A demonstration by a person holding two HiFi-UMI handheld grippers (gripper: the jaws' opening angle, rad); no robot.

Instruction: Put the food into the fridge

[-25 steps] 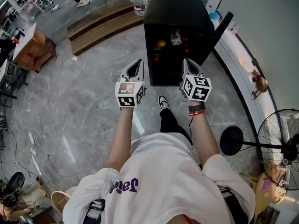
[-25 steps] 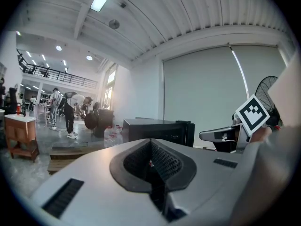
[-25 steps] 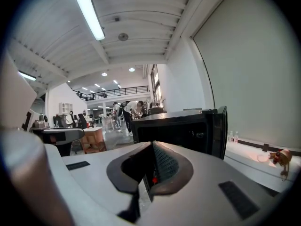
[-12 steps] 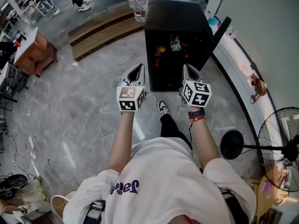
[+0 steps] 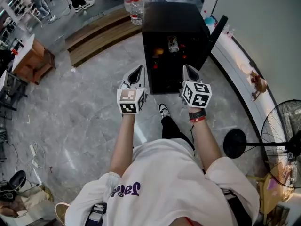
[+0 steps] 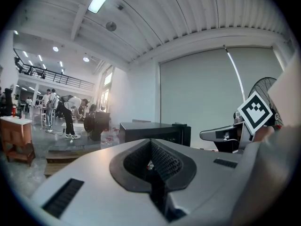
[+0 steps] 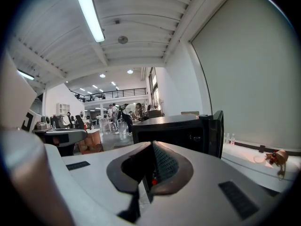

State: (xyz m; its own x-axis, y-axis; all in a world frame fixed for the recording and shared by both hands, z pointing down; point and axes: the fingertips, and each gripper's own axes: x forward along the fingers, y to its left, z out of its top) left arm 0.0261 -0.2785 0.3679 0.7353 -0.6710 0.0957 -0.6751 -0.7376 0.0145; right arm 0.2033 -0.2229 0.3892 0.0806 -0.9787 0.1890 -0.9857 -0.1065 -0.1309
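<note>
Only the head view looks down into the fridge (image 5: 174, 18), a black box in the upper middle of the frame with its door (image 5: 217, 28) swung out toward the upper right. In its dark compartment lie an orange item (image 5: 159, 51) at the left, a pale bottle (image 5: 173, 43) just beside it, and small red items (image 5: 184, 56) lower down. What each one is, and which shelf it rests on, I cannot tell.

The same view shows both tools side by side just below the fridge opening, apart from it. The left gripper (image 5: 136, 72) is at centre left and the right gripper (image 5: 189, 70) at centre right, each at the end of a bare forearm. It alone shows the water bottles (image 5: 134, 6) at the top edge, the wooden platform (image 5: 99, 34) at the upper left and the standing fan (image 5: 282, 140) at the right edge.

The two gripper views look level across the room and show what the head view does not: a ribbed white ceiling with strip lights (image 7: 89, 11) and a bright hall with people (image 6: 66, 112) at the left. In each, the fridge is only a dark box beyond the jaws, its inside black. The left gripper view catches the other tool's marker cube (image 6: 255, 112) at the right edge. The right gripper view shows the door edge-on and a white ledge (image 7: 244, 152) at the lower right.

Each tool's own view shows its jaws pressed together with nothing between them.
</note>
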